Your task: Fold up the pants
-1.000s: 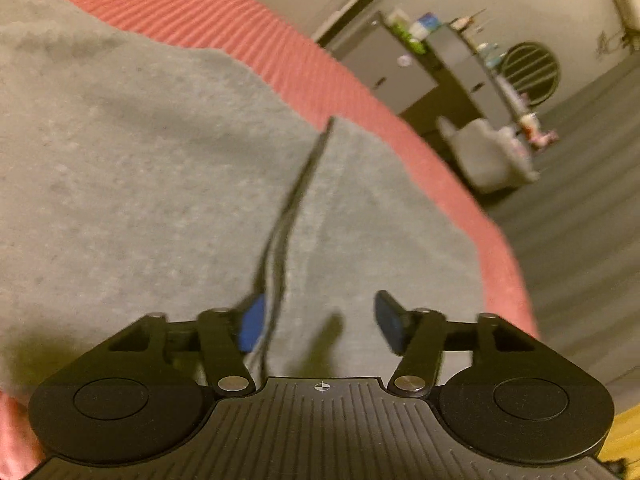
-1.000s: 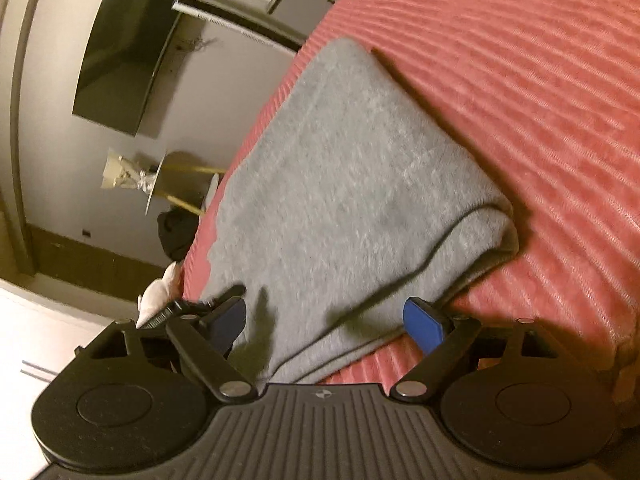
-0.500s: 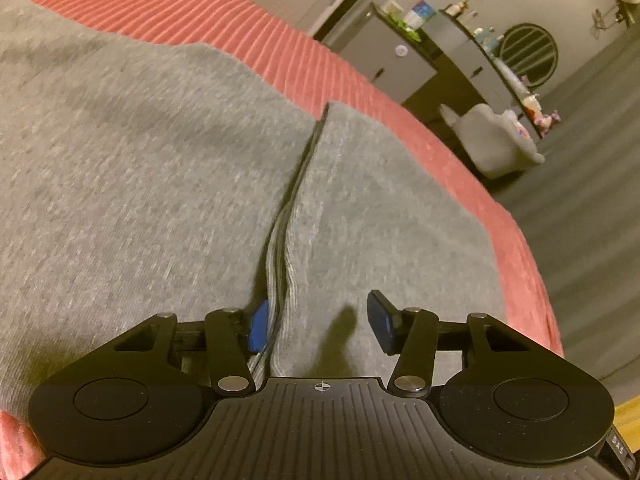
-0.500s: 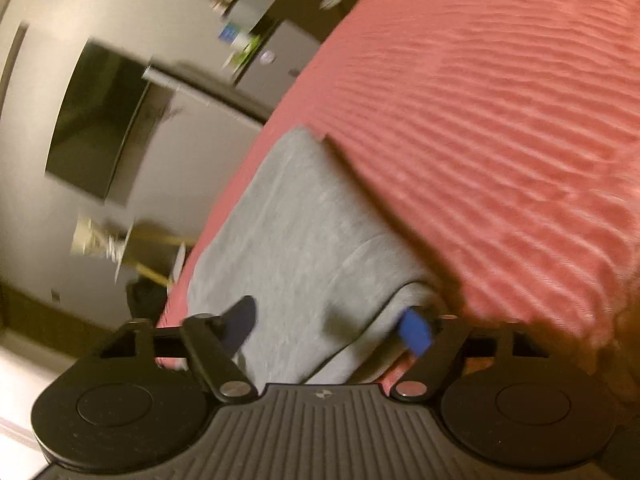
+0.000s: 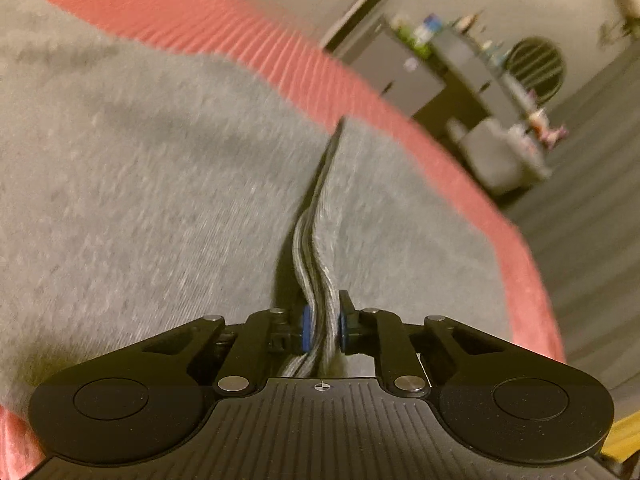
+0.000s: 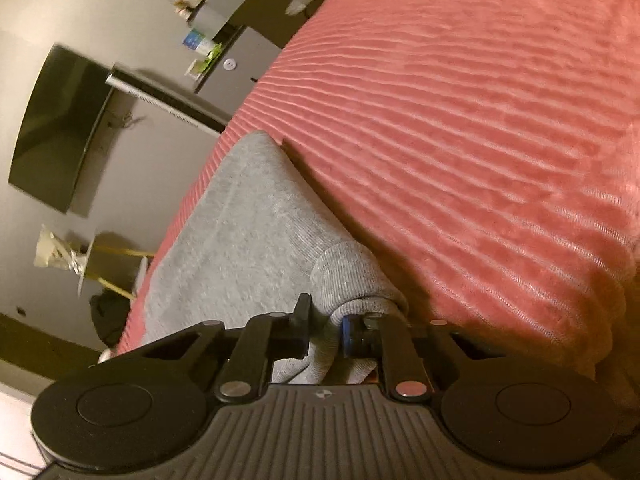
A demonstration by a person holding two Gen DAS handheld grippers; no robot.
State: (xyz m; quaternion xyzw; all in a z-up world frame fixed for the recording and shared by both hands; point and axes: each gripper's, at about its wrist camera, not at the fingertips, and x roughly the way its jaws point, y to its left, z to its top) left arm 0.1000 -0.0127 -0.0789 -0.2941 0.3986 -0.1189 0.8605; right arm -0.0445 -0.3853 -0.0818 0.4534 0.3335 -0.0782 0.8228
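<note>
Grey pants [image 5: 140, 184] lie on a pink ribbed bedspread [image 5: 256, 44]. My left gripper [image 5: 324, 328] is shut on the stacked layered edges of the pants, which run away from the jaws as a raised ridge. In the right wrist view the pants [image 6: 240, 232] lie along the bed's left edge on the bedspread [image 6: 460, 140]. My right gripper [image 6: 326, 330] is shut on a bunched folded corner of the pants.
The bed's edge curves close to the right of the pants in the left wrist view. Beyond it stand a grey cabinet [image 5: 400, 76] with bottles and a pale seat [image 5: 496, 156]. In the right wrist view a dark screen [image 6: 56, 132] hangs on the wall.
Both grippers were open around the pants' edges and have shut on the fabric. The right gripper moved in to the folded corner and bunched it up.
</note>
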